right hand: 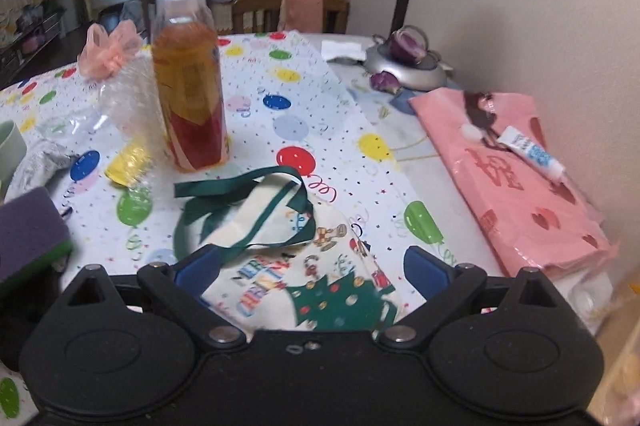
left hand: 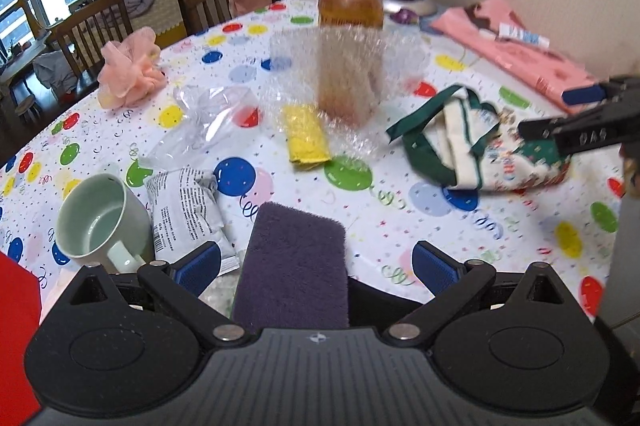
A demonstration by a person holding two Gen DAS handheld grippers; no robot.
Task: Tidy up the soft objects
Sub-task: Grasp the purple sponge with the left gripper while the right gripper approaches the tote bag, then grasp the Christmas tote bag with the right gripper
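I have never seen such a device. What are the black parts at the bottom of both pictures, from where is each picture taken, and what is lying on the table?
Each picture comes from a camera mounted on a handheld two-finger tool; a person holds one in each hand. The black parts are the tools themselves, with blue pads on the fingers.

The left tool is open, and a purple sponge lies between its fingers, not clamped. The right tool is open above a Christmas cloth bag with green straps.

On the balloon-patterned tablecloth stand a bottle of orange drink and a green mug. Nearby lie a yellow cloth, bubble wrap, a pink mesh puff, and a pink bag with a small tube on it.
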